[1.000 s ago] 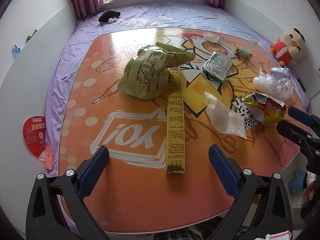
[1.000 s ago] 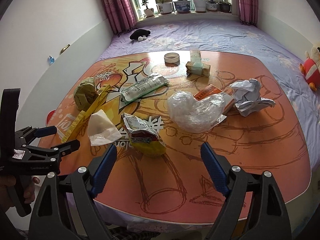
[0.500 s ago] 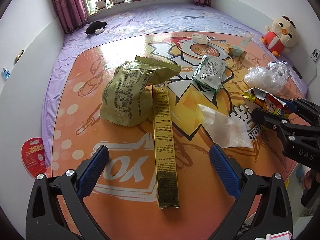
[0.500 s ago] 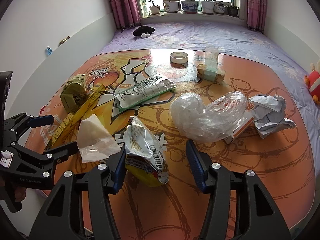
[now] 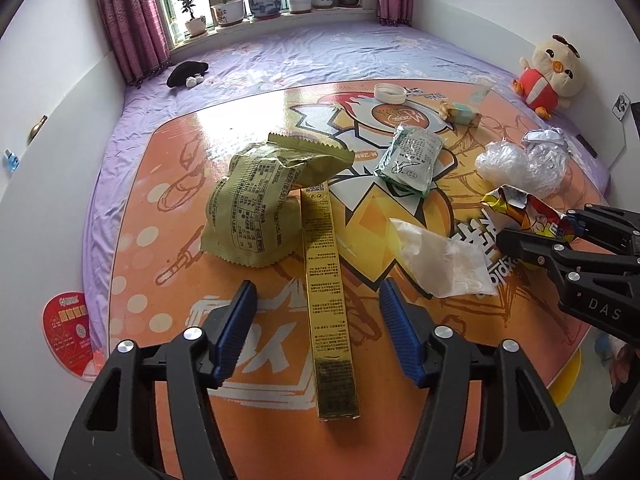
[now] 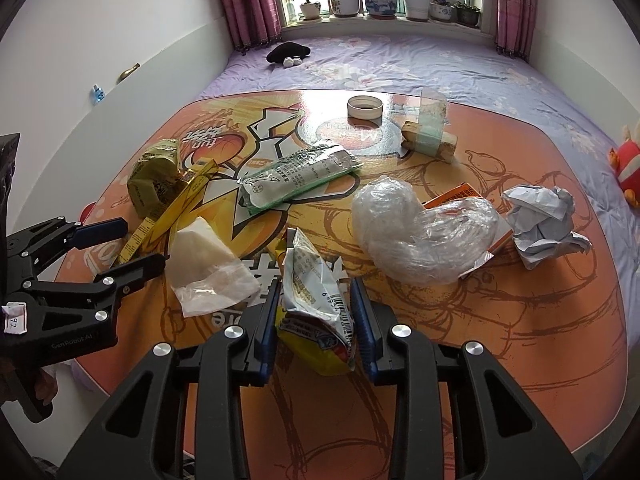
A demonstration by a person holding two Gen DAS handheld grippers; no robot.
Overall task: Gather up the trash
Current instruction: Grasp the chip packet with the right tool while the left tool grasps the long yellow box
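Trash lies scattered on the orange cartoon table (image 5: 160, 208). A long gold box (image 5: 326, 280) runs away from me, its near end between the blue pads of my left gripper (image 5: 318, 328). Those jaws are closing and there are gaps on both sides of the box. My right gripper (image 6: 316, 316) is shut on a crumpled yellow snack bag (image 6: 316, 308) on the table, both pads pressing its sides. The left wrist view shows the same bag (image 5: 524, 212) in the right gripper (image 5: 538, 226).
An olive-green bag (image 5: 256, 208) leans on the gold box's far end. Nearby lie a translucent white bag (image 5: 440, 264), a green-white pouch (image 5: 412, 156), clear plastic wrap (image 6: 420, 232), crumpled paper (image 6: 540, 224), a tape roll (image 6: 364, 106) and a small box (image 6: 430, 144).
The left jaws have narrowed around the gold box. The right jaws have come in from wide and now pinch the snack bag, after edging forward onto it.
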